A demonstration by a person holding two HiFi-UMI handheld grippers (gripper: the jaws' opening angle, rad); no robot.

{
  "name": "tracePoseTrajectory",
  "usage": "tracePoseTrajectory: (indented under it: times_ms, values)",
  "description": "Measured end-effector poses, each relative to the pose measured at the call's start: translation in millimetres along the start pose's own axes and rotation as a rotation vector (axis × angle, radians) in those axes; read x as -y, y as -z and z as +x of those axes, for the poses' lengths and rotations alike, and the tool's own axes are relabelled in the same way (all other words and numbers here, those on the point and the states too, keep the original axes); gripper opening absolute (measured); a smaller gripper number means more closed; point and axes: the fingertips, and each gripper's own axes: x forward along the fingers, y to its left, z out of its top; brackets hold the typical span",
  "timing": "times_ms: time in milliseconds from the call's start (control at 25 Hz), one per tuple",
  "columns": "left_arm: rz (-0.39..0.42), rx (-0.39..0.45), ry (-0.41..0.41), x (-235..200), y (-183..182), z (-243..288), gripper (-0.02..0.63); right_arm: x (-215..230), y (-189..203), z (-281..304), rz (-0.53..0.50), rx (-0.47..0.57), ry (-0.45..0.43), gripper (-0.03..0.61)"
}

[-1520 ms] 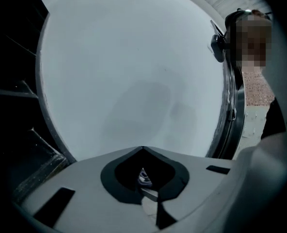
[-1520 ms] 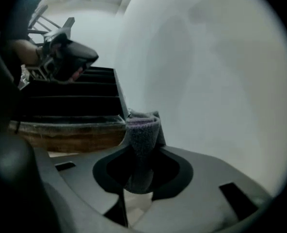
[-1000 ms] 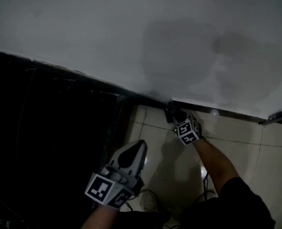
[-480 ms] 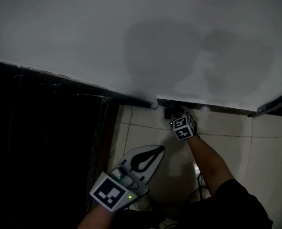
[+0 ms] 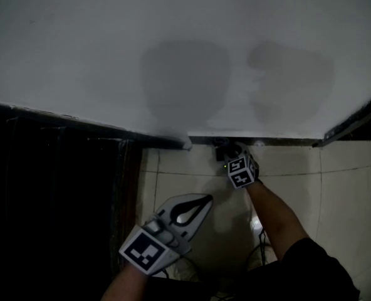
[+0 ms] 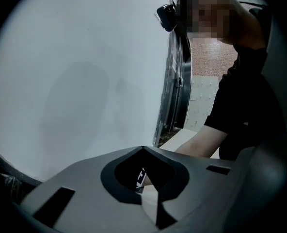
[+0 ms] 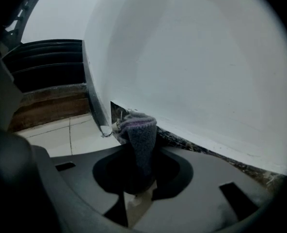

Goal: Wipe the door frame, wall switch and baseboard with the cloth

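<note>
In the head view, the right gripper [image 5: 230, 152] reaches down to the foot of the white wall [image 5: 185, 55]. Its tips are at the dark baseboard [image 5: 279, 142], close to the wall's outer corner. This view is too dim to tell what they carry. The left gripper [image 5: 198, 204] hangs above the tiled floor [image 5: 336, 193], well apart from the wall and just beside the dark door panel [image 5: 54, 193].

In the left gripper view, the jaws are drawn together with their tips meeting, and nothing sits between them. Beyond them rise the white wall and a dark upright frame [image 6: 176, 81]. The person's forearm [image 6: 197, 142] and black sleeve [image 6: 245, 91] are at the right.

In the right gripper view, the jaws are clamped on a purplish-grey knitted cloth [image 7: 139, 132], which stands up from between them. The cloth's rounded top touches the bottom edge of the wall at the corner, where the dark baseboard strip begins and runs off to the right. Pale floor tiles lie to the left of the cloth, with a dark ribbed panel [image 7: 46, 57] behind them.
</note>
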Motion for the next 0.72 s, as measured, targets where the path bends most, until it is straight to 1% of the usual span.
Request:
tracePoseTrajectory:
  times_ms: [120,280,520,720]
  values:
    - [-0.005,0.002,0.018,1.4,-2.1,2.7,0.000,10.2,-3.7,-10.7,-0.016,-0.002,0.021,0.092]
    - [-0.007,-0.002,0.037,6.8,-3.2,5.9,0.000,25.8,11.3,-16.5,0.012,-0.026,0.035,0.092]
    - [-0.022,-0.004,0.070,15.2,-1.4,15.2,0.000,58.8,17.9,-38.4,-0.006,-0.037,0.089,0.092]
    - [-0.021,-0.004,0.089,21.0,-1.7,27.0,0.000,85.1,40.6,-53.6,0.029,-0.056,0.118,0.092]
